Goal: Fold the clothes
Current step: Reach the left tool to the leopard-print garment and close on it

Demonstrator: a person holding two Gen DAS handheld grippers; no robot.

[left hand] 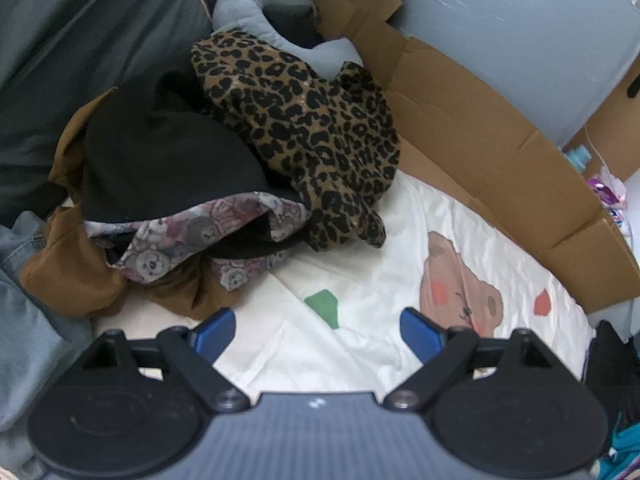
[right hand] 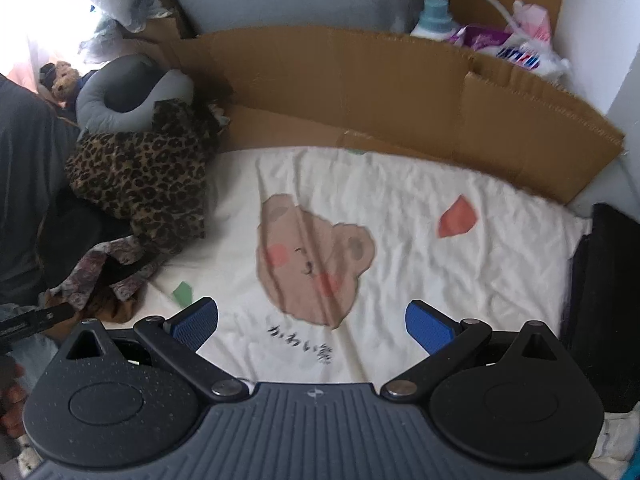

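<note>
Left gripper [left hand: 318, 334]: blue-padded jaws spread wide, holding nothing, above a white bedsheet [left hand: 372, 280] printed with a bear face [left hand: 460, 288]. Right gripper [right hand: 312, 328]: jaws likewise spread, empty, over the same sheet. Clothes pile at the sheet's left: leopard-print garment [left hand: 304, 128] on top, black garment [left hand: 168, 160] beside it, floral cloth [left hand: 192, 236] and brown garment [left hand: 68, 272] beneath. Cardboard wall [right hand: 360, 80] along the far edge; grey curved pillow [right hand: 132, 96] behind the pile.

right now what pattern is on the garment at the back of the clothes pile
Leopard print: black spots on tan, on the crumpled leopard-print garment. It shows best in the left wrist view.
</note>
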